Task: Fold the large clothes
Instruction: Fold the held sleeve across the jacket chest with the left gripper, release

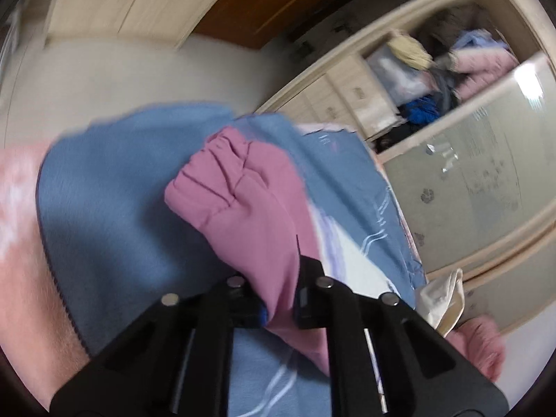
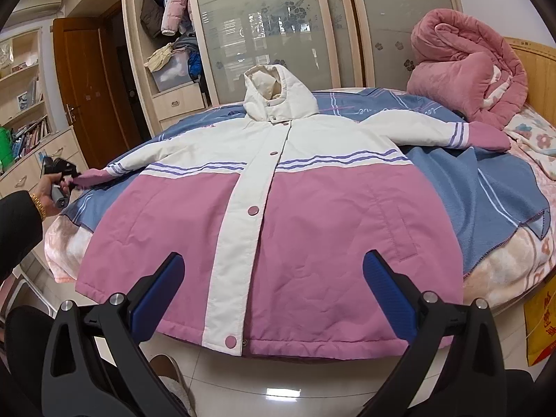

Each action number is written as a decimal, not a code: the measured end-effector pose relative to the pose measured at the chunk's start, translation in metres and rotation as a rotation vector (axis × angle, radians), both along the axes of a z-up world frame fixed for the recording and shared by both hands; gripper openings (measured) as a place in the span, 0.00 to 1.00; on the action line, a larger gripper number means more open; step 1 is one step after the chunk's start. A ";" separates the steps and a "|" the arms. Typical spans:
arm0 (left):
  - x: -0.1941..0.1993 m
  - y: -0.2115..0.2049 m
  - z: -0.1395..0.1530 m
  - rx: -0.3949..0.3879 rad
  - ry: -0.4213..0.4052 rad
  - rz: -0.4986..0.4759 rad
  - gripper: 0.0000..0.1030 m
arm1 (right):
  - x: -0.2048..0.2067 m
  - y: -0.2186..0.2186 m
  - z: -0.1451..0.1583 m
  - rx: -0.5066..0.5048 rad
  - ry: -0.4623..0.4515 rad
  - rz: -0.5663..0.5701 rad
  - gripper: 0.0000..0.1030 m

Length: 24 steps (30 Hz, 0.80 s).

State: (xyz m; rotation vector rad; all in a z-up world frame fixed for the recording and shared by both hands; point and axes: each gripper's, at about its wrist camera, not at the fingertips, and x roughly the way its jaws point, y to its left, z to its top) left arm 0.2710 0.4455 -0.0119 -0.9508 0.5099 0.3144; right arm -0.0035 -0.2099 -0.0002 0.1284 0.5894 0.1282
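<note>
Jacket (image 2: 274,229), one only, pink below and white above with purple stripes, lies face up on the bed (image 2: 504,264), spread over a blue blanket (image 2: 486,187); its hem hangs over the near edge of the bed and its hood (image 2: 278,97) points to the far edge, toward the wardrobe. It is closed by its snaps, of which I count five visible down the front, and both sleeves are stretched out to the sides. The step in hand seems to be the first fold, the one of a sleeve. The left tool (image 2: 67,182), held by a hand (image 2: 45,191) at the left edge of the bed, is shut on the pink cuff (image 1: 226,180) of the left sleeve; in the left wrist view the cloth passes between the two closed pads and bunches in front of them. The right tool (image 2: 274,288) hovers over the hem at the near edge with its two blue pads (image 2: 389,292) wide apart, and it holds nothing. As I judge it, the next move calls for carrying the gripped cuff across the chest toward the middle placket, with the sleeve flat and not twisted, while the right tool may press the body so the jacket does not slide off the near edge. There are two tools, two sleeves, one hood, and one rolled pink quilt (image 2: 465,66) at the far right corner of the bed.
</note>
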 end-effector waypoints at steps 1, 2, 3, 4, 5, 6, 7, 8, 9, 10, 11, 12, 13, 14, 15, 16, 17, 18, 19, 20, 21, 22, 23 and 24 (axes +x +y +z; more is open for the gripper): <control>0.002 -0.003 0.008 0.028 -0.002 -0.003 0.08 | 0.000 -0.001 0.000 0.004 0.000 0.003 0.99; 0.004 -0.011 0.023 0.081 -0.008 -0.007 0.08 | 0.000 -0.001 0.001 0.011 -0.001 0.006 0.99; 0.007 -0.022 0.041 0.143 -0.019 -0.015 0.08 | 0.000 -0.001 0.001 0.016 -0.001 0.009 0.99; 0.013 -0.035 0.060 0.213 -0.027 -0.029 0.08 | 0.000 -0.001 0.001 0.018 -0.001 0.012 0.99; 0.019 -0.048 0.076 0.272 -0.032 -0.044 0.08 | 0.000 -0.001 0.002 0.021 0.000 0.015 0.99; 0.026 -0.067 0.095 0.345 -0.037 -0.069 0.08 | 0.000 -0.002 0.002 0.025 0.000 0.019 0.99; 0.034 -0.087 0.110 0.407 -0.038 -0.099 0.08 | -0.001 -0.002 0.003 0.029 0.000 0.020 0.99; 0.042 -0.108 0.123 0.465 -0.037 -0.133 0.08 | -0.001 -0.003 0.003 0.032 -0.001 0.020 0.99; 0.056 -0.126 0.134 0.511 -0.037 -0.166 0.08 | -0.001 -0.004 0.003 0.036 0.001 0.021 0.99; 0.066 -0.153 0.144 0.567 -0.037 -0.209 0.08 | -0.001 -0.005 0.002 0.038 0.003 0.021 0.99; 0.073 -0.172 0.148 0.606 -0.034 -0.239 0.08 | -0.001 -0.005 0.002 0.040 0.005 0.021 0.99; 0.083 -0.200 0.151 0.654 -0.031 -0.286 0.08 | 0.000 -0.006 0.002 0.044 0.008 0.021 0.99; 0.093 -0.227 0.151 0.688 -0.032 -0.337 0.08 | 0.000 -0.006 0.002 0.047 0.010 0.021 0.99; 0.099 -0.244 0.149 0.698 -0.035 -0.372 0.08 | 0.000 -0.006 0.001 0.047 0.010 0.020 0.99; 0.109 -0.273 0.142 0.700 -0.034 -0.430 0.09 | 0.000 -0.007 0.001 0.047 0.013 0.019 0.99; 0.115 -0.294 0.131 0.706 -0.026 -0.476 0.09 | 0.001 -0.008 0.000 0.049 0.017 0.020 0.99; 0.122 -0.311 0.124 0.715 -0.018 -0.510 0.09 | 0.001 -0.008 -0.001 0.050 0.021 0.020 0.99; 0.128 -0.334 0.110 0.723 -0.007 -0.562 0.10 | 0.001 -0.009 -0.001 0.053 0.024 0.021 0.99; 0.132 -0.354 0.093 0.721 0.006 -0.613 0.10 | 0.001 -0.010 -0.002 0.056 0.028 0.021 0.99; 0.135 -0.366 0.080 0.716 0.021 -0.640 0.11 | 0.001 -0.011 -0.002 0.058 0.030 0.021 0.99; 0.140 -0.378 0.066 0.711 0.044 -0.662 0.11 | 0.001 -0.012 -0.003 0.061 0.034 0.023 0.99; 0.144 -0.390 0.051 0.707 0.076 -0.676 0.15 | 0.001 -0.013 -0.003 0.062 0.036 0.023 0.99; 0.145 -0.401 0.032 0.711 0.116 -0.687 0.17 | 0.002 -0.014 -0.004 0.062 0.039 0.023 0.99; 0.147 -0.410 0.018 0.727 0.152 -0.698 0.21 | 0.002 -0.014 -0.004 0.061 0.042 0.024 0.99</control>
